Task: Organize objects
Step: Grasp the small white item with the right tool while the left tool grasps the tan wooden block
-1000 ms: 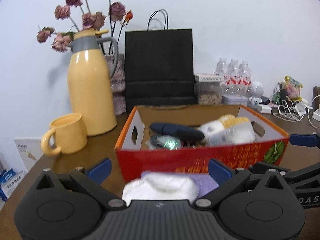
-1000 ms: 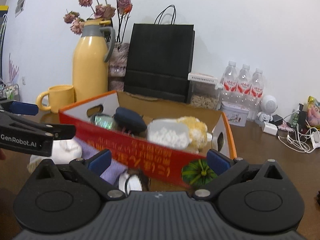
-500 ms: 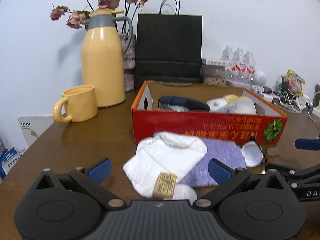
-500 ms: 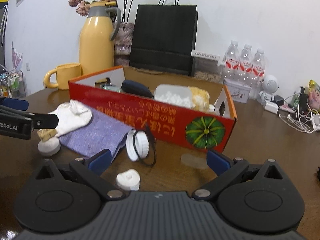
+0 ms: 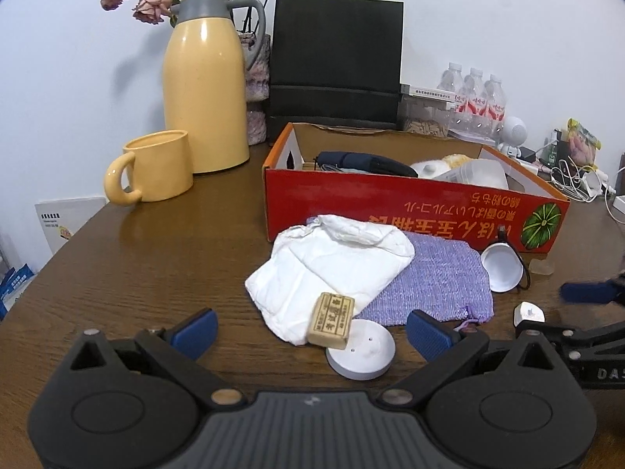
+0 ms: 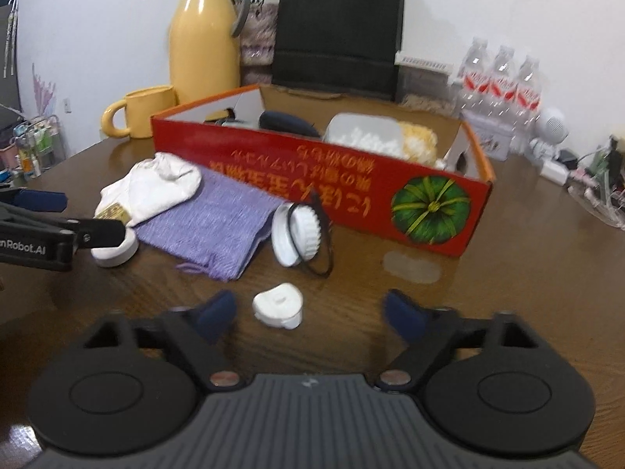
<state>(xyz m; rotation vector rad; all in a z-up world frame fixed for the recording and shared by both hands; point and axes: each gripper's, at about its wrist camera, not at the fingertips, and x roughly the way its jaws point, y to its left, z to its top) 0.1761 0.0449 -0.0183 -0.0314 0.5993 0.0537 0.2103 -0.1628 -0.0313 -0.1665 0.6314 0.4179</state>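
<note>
Only on right view: clear blob (image 6: 411, 266).

Table (image 5: 164, 258): dark brown wood grain. Box (image 5: 390, 211): red outer wall, orange rim, orange-yellow inverted lettering, green striped pumpkin graphic (image 6: 429, 205), plain brown cardboard inside. Cloth (image 5: 433, 285): lilac, ribbed knit. Bundle (image 5: 332, 262) on it: white, crinkled. Block (image 5: 331, 320): tan with dark printed characters. Disc (image 5: 361, 349): white. Round lid (image 6: 297, 232): white, ridged edge, black loop. Small piece (image 6: 278, 304): white. Jug (image 5: 205, 90): mustard yellow, grey collar and handle. Mug (image 5: 156, 174): same yellow. Bag (image 5: 336, 62): black. Gripper pads (image 5: 195, 330): blue; bodies black.
</note>
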